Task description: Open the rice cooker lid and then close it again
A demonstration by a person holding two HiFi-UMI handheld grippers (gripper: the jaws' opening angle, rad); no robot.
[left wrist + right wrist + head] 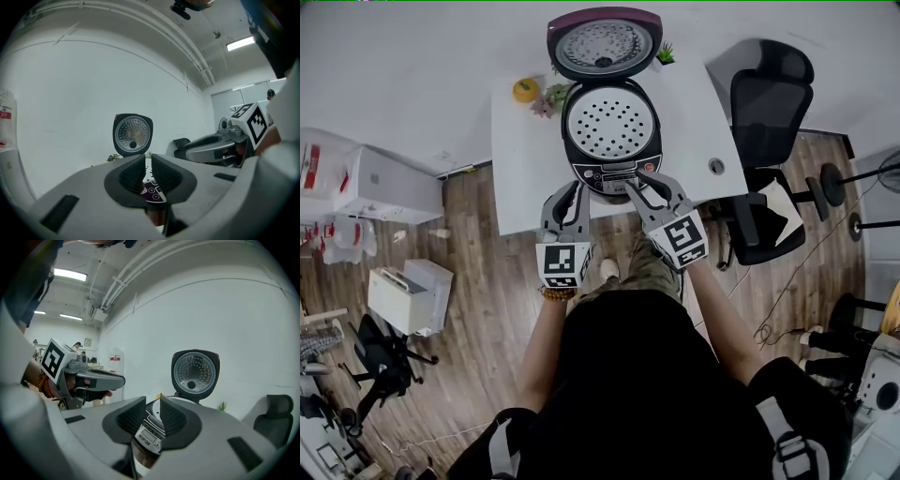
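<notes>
Lid's up, so half the job is done and the closing is still to go.

The rice cooker (pixel 611 131) sits on the desk (pixel 520 169) with its lid (pixel 604 42) standing fully open at the back. Both grippers hover at its front panel: the left gripper (pixel 575 189) has its jaws together on nothing, and the right gripper (pixel 643 180) has its jaws narrowly apart and empty. Small plants (pixel 551 96) and an office chair (pixel 769 94) are nearby, but nothing seems to block the lid's swing.

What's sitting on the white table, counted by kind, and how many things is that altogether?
Rice cooker, lid open: 1
Small plants: 2
Yellow round thing: 1
Total: 4
</notes>
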